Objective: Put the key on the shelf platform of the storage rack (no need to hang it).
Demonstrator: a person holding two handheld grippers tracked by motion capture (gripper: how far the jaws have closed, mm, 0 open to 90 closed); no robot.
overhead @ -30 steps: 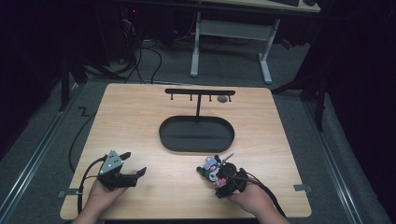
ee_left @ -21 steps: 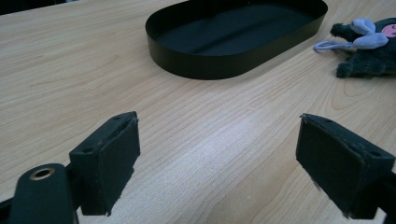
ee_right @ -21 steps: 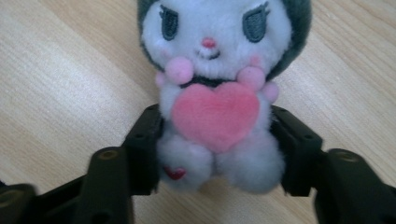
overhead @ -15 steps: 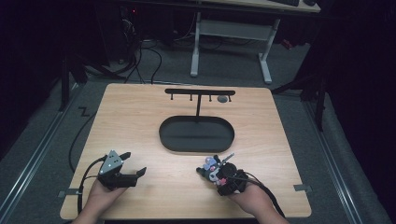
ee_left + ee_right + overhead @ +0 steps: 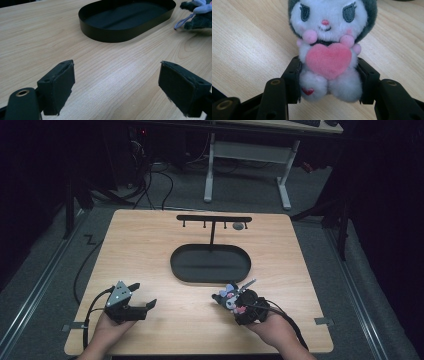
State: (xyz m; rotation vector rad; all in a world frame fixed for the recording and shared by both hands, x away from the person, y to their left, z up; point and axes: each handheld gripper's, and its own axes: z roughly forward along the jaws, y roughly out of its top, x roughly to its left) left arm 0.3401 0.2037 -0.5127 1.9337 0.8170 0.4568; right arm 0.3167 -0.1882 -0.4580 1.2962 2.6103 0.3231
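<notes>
Black padded jaws of your right gripper [image 5: 329, 80] pinch a small plush toy [image 5: 332, 50] with a white face, dark grey hood and pink felt heart, one pad pressed into each side of its lower body. The toy faces the right gripper's camera, its heart held between two pink paws and a tiny red heart stitched on one foot. In the high view the right gripper [image 5: 239, 301] sits near the front edge of the light wooden tabletop [image 5: 150, 250], right of centre, with the toy [image 5: 229, 296] at its tip, pointing up and to the left toward the tray.

Your left gripper [image 5: 117, 87] has its jaws spread wide with nothing but bare wood grain between the pads. In the high view the left gripper [image 5: 142, 296] rests low at the front left of the tabletop, well apart from the right one, your hand [image 5: 107, 327] wrapped around it from below.

Beyond both grippers, a shallow black oval metal tray [image 5: 210, 264] lies at the middle of the tabletop. From its far rim a thin black post rises to a horizontal hanger bar [image 5: 214, 219] with small pegs hanging beneath it. From the left gripper view, the tray [image 5: 126, 18] sits ahead, and the toy's [image 5: 197, 15] dark grey fur and lilac loop show at the upper right.
</notes>
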